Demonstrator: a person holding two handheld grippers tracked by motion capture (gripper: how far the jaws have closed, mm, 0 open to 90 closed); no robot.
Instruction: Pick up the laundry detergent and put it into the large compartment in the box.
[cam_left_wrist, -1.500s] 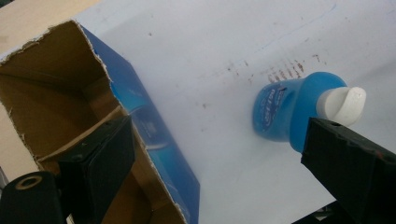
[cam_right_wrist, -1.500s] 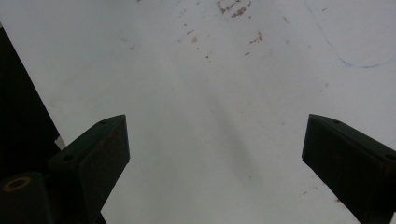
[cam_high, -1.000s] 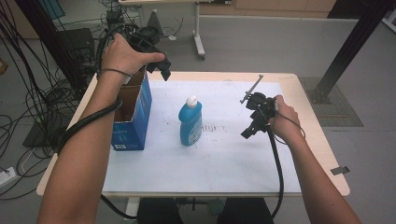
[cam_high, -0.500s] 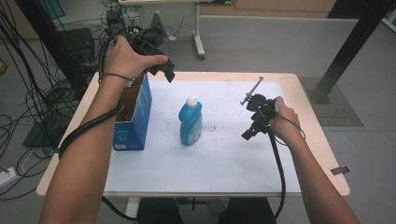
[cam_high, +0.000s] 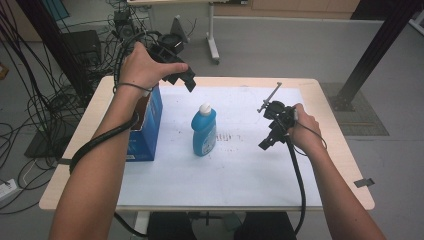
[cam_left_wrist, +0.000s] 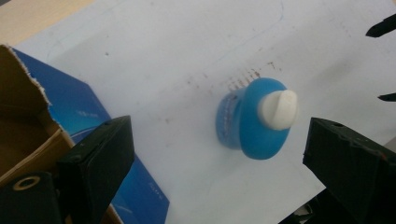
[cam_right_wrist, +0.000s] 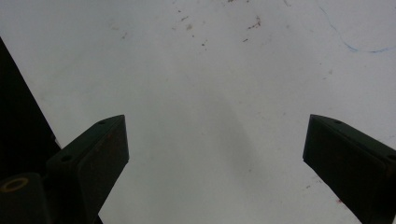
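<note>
Bottle: blue dish-soap type thing with a white cap, standing upright roughly mid-tabletop, a bit toward the left half, on the white sheet covering the top. Nothing is touching it.

Box: blue carton, top flaps open, sitting along the left edge of the sheet, just beside the bottle but apart from it.

Left gripper: held up in the air over the far-left part of the tabletop, above the box's far end. Jaws spread wide, nothing between them. In the left gripper view the bottle's cap sits between the two jaws, closer to the right-hand one, so it's basically staring down at the bottle from above.

Right gripper: low over the right half of the tabletop, jaws also wide apart with nothing but bare sheet between them in the right gripper view. Empty.

Key relation: bottle is below the left gripper and toward the person's side of it. Its long axis is vertical, cap up. The right gripper is at about the same distance from it, off to its side and lower, but it points down at the sheet, not at the bottle.

My guess: left one goes for the bottle, and it needs to drop down and line up around the neck or body before closing.
</note>
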